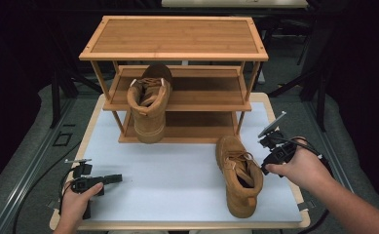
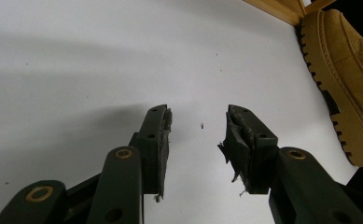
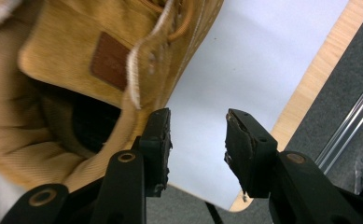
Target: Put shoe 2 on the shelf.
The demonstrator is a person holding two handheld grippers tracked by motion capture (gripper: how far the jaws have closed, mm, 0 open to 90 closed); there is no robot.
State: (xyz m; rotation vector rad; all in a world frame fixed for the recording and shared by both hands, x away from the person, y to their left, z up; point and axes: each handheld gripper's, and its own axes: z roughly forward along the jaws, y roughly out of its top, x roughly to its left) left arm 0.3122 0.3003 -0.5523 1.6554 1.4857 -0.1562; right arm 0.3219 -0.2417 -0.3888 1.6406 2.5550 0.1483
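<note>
One tan boot (image 1: 238,174) stands on the white table top (image 1: 177,165) at the front right, toe toward the rack. A second tan boot (image 1: 149,105) sits at the left of the wooden shoe rack (image 1: 177,39), toe in over the middle shelf and heel out past the front edge. My right gripper (image 1: 264,166) is open just right of the front boot's collar; in the right gripper view (image 3: 198,140) its left jaw is beside the boot's collar (image 3: 76,70), with nothing between the jaws. My left gripper (image 1: 118,178) rests low at the front left, open (image 2: 198,140) and empty over bare table, with the boot's sole (image 2: 347,84) off to its right.
The three-tier rack takes up the back half of the table, and a corner of it (image 2: 282,9) shows in the left gripper view. The table's wooden edge (image 3: 310,79) and grey floor lie close to the right gripper. White surface stretches between the two grippers.
</note>
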